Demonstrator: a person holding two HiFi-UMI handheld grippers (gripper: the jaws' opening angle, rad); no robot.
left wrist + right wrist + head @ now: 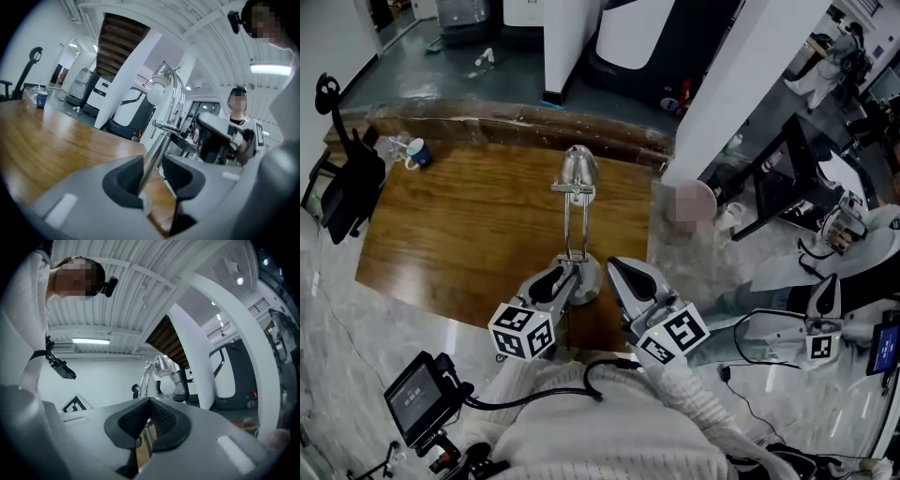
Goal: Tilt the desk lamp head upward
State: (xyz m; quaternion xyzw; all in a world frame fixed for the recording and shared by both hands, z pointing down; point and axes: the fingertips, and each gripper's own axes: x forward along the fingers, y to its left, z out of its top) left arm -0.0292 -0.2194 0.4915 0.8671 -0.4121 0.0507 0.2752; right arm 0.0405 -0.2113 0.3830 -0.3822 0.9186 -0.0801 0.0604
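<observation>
Wooden tabletop [459, 234] in a workshop-looking room, with the chrome desk lamp [577, 202] standing near the front edge and its lamp head [578, 169] out toward the far side. The left tongs [555, 281] sat low by the lamp's base, tipped a bit downward. Their jaws were released and straddled the lower arm rod [154, 152], which lay against one pad while the other pad was clear of it. The right tongs [621, 274] hung just beside the base, roughly level and rolled over, clenched on nothing. Both forearms were in white knit sleeves [609, 422].
</observation>
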